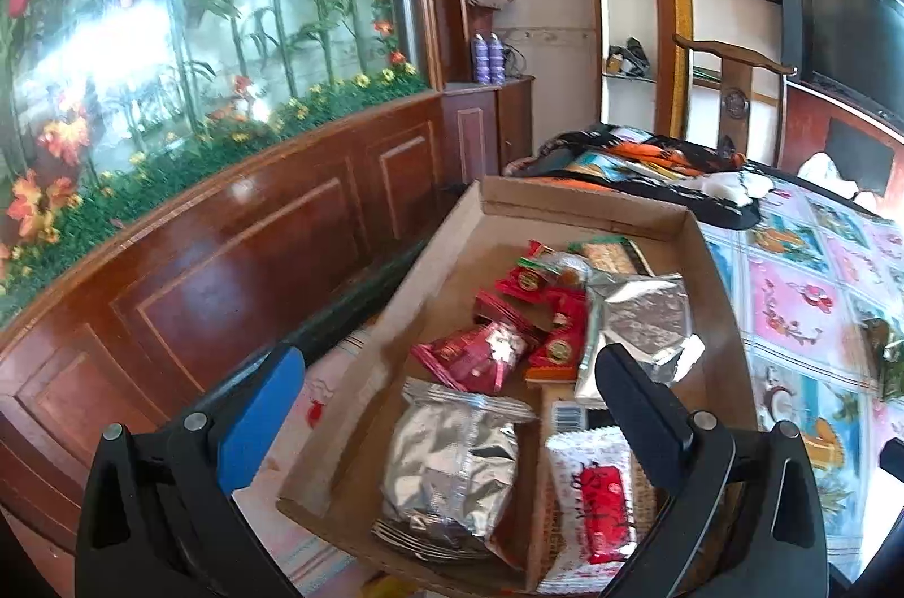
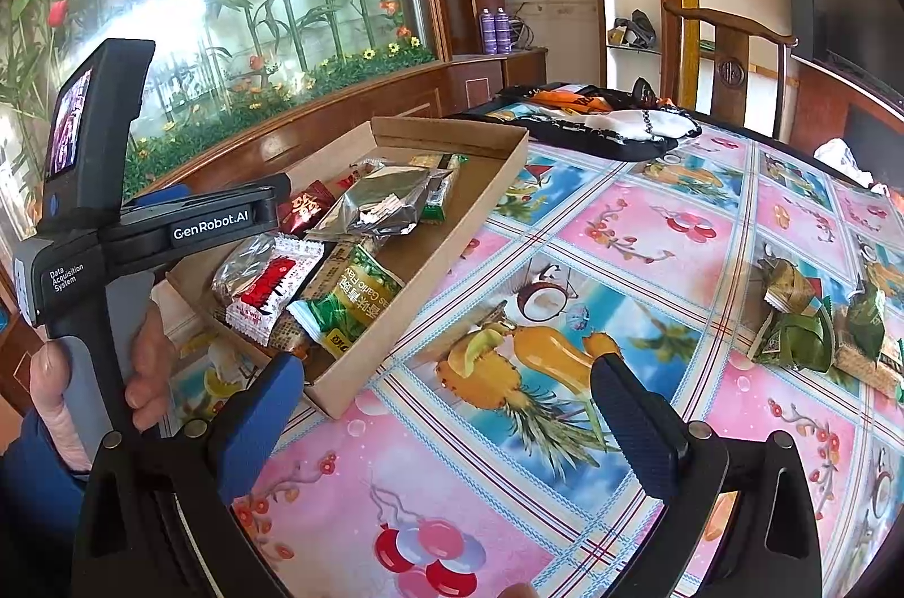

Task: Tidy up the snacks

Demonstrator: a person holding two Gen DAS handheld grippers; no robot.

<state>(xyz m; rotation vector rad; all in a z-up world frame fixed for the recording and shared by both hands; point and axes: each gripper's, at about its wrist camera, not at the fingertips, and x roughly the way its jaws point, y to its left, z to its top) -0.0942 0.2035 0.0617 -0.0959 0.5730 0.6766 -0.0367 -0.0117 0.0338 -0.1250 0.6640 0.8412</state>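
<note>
Left gripper (image 1: 446, 406) spread wide, empty, hanging over the near end of the cardboard tray (image 1: 587, 208) of snack packets (image 1: 452, 462). Right gripper (image 2: 446, 406) also wide, empty, above the patterned surface (image 2: 650, 225); tray at 10 o'clock, loose green packets (image 2: 802, 326) at 3 o'clock.

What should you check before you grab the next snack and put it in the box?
1. Left hand-held gripper open and empty: ok.
2. Right hand-held gripper open and empty: ok.
3. Snacks remaining outside the box: ok, green packets lie on the tablecloth to the right.
4. Room in the cardboard box: ok, bare floor shows along its right side.
5. Path from the packets to the box clear: ok, only tablecloth between.
6. Packets inside reach: cannot tell.
</note>
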